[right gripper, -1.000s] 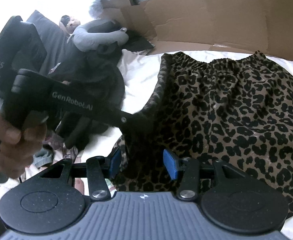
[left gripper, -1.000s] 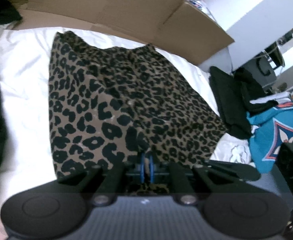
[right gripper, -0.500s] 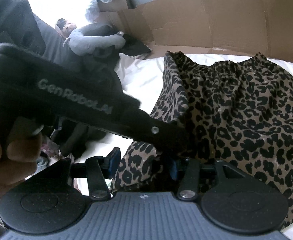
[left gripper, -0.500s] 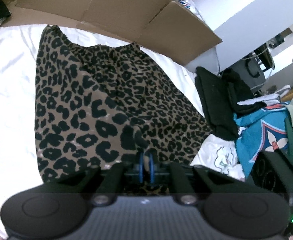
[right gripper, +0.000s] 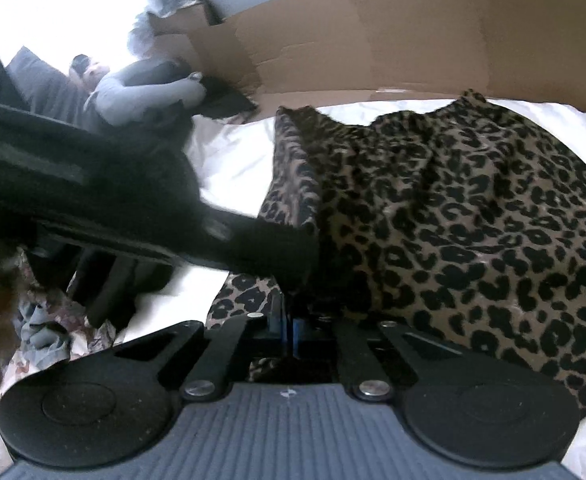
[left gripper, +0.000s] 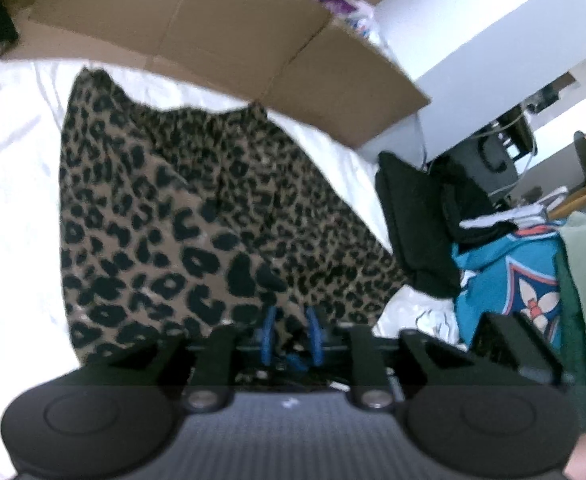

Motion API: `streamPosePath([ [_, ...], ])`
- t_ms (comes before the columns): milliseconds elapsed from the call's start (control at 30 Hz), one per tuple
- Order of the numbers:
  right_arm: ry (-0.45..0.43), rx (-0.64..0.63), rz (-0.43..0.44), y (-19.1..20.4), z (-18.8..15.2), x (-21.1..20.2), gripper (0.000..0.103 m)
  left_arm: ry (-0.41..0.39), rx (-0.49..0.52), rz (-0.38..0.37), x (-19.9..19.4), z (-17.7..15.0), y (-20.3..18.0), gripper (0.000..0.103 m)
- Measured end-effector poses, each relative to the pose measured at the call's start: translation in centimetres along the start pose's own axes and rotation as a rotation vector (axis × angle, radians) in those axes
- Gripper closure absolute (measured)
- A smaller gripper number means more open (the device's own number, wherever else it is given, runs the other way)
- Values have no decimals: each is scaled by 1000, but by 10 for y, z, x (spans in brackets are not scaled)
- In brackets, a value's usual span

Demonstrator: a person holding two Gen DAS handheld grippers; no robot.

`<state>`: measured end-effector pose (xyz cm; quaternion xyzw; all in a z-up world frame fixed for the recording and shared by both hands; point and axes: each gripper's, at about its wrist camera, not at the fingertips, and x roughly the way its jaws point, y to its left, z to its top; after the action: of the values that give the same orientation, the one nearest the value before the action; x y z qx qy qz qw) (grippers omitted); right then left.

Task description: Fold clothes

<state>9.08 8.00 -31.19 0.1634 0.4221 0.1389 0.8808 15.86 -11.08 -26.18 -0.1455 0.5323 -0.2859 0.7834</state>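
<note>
A leopard-print skirt (left gripper: 173,208) lies spread on the white sheet (left gripper: 13,180), its waistband towards the cardboard. My left gripper (left gripper: 291,332) is at the lifted near hem with its blue pads slightly parted and fabric still lying between them. In the right wrist view the skirt (right gripper: 453,220) fills the right half, its left edge raised into a fold. My right gripper (right gripper: 287,330) is shut on the hem right below that fold. The left gripper's black body (right gripper: 133,208) reaches in from the left and its tip touches the same fold.
Flattened cardboard (left gripper: 233,32) lines the far edge of the bed. To the right are black clothes (left gripper: 413,220) and a teal printed garment (left gripper: 505,280). A grey plush toy (right gripper: 145,92) and dark garments lie at the left; patterned cloth (right gripper: 41,340) sits at the near left.
My right gripper has shut on the skirt's hem; it was open before. The left gripper's pads have parted a little. The skirt's left edge has been lifted and drawn inward.
</note>
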Motion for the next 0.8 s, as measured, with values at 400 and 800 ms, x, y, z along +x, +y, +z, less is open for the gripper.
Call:
streamPosePath([
  [400, -45, 114, -69, -50, 13, -25, 103, 5, -40, 141, -4, -8, 38, 67],
  [800, -118, 199, -176, -97, 35, -57, 103, 49, -27, 164, -8, -20, 51, 63],
])
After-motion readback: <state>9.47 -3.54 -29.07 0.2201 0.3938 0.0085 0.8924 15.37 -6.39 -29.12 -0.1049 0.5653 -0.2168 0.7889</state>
